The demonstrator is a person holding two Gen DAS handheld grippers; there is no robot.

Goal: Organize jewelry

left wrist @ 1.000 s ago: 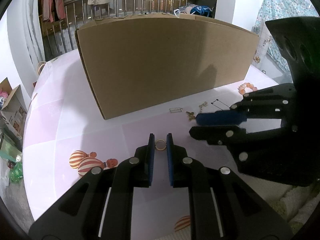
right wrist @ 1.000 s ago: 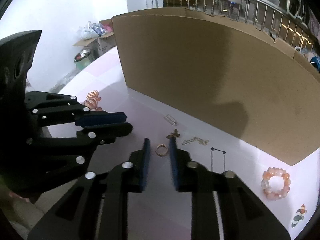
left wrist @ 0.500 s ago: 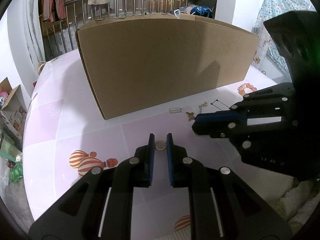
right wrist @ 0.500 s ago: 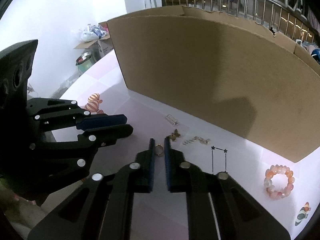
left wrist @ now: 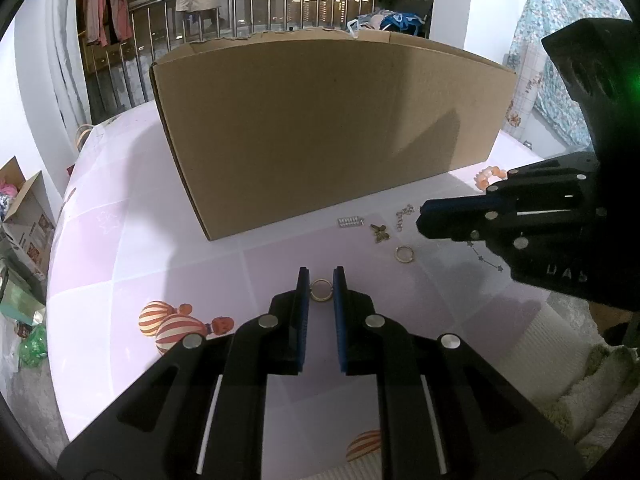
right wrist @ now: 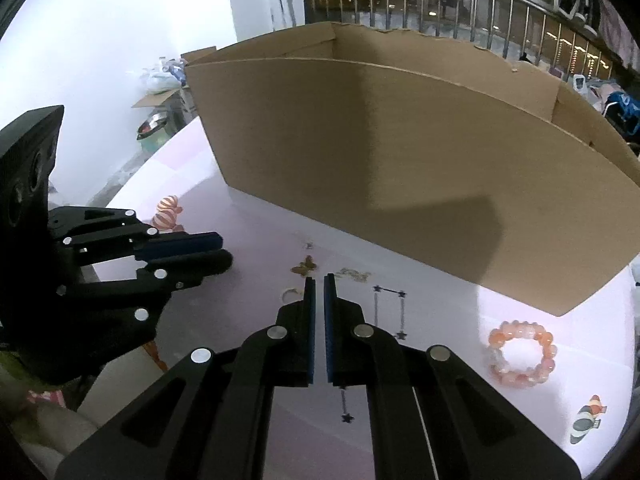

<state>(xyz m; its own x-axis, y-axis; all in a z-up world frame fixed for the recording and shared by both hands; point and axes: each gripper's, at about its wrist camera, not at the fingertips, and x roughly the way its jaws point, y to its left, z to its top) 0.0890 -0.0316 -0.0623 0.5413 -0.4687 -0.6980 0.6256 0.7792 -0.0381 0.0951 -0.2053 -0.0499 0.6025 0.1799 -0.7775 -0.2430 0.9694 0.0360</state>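
My left gripper [left wrist: 321,286] is shut on a gold ring [left wrist: 321,290], held between its blue pads above the pink table. My right gripper [right wrist: 319,280] is shut with nothing between its pads; it shows from the side in the left wrist view [left wrist: 424,218]. A second gold ring [left wrist: 404,254] lies on the table below it, partly hidden in the right wrist view [right wrist: 289,293]. Nearby lie a butterfly charm [left wrist: 379,233], a small chain [left wrist: 403,213], a silver clip [left wrist: 350,222], star earrings [right wrist: 389,304] and a pink bead bracelet [right wrist: 522,356].
A large open cardboard box [left wrist: 328,128] stands on the table just behind the jewelry. A white fluffy cloth [left wrist: 580,368] lies at the table's right front edge. Cartoon stickers [left wrist: 176,322] mark the table [left wrist: 120,240].
My right gripper closed around the second ring, then rose and shifted away shut; that ring stays on the table. My left gripper has not moved and keeps its ring.
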